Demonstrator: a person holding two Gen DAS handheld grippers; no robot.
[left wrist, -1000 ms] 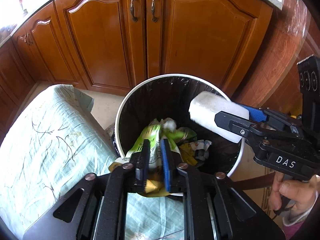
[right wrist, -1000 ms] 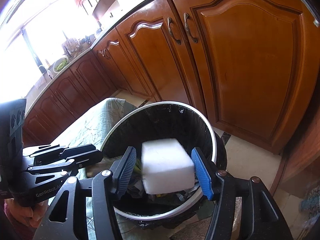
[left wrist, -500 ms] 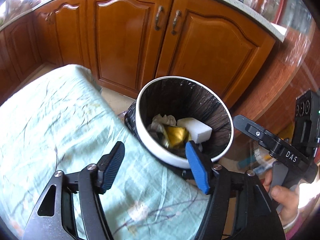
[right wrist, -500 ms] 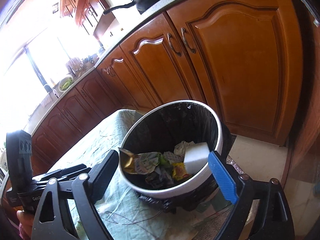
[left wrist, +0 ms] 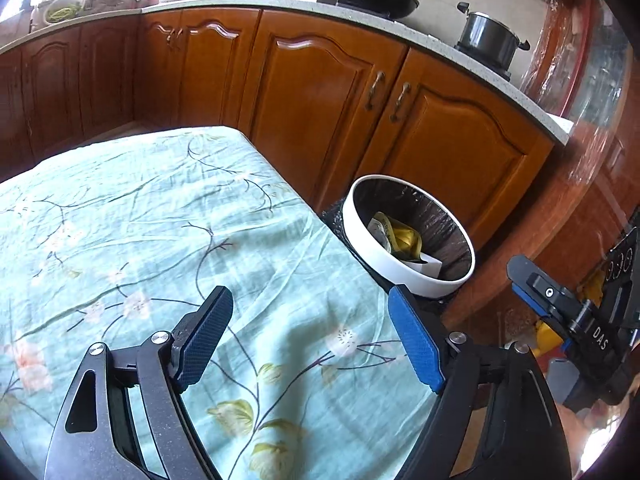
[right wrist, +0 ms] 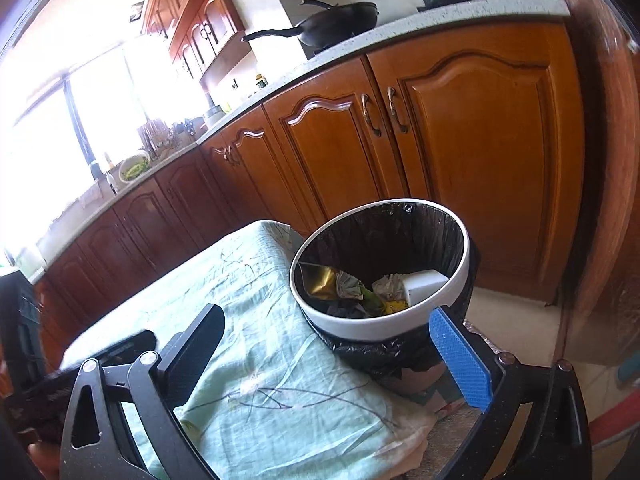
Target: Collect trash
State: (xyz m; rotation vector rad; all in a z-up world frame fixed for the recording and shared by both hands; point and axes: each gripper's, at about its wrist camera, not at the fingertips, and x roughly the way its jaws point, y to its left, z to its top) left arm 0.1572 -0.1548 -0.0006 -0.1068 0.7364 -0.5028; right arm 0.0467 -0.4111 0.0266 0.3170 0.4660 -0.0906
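A white-rimmed bin with a black liner stands on the floor beside the table's corner. Inside lie a white foam block, a gold and yellow wrapper and crumpled paper. My left gripper hovers over the floral tablecloth, its jaws opening wide with nothing between them. My right gripper stands back from the bin over the table corner, jaws also opening and empty. Its black body shows at the right of the left wrist view.
Wooden cabinet doors run behind the bin under a speckled counter. A black wok and a pot sit on the counter. The tablecloth hangs over the table edge near the bin. Bright window light washes out the left.
Both grippers let go: the white foam block and the wrapper dropped into the bin. Both hands then drew back from the bin over the table, jaws spreading wide.
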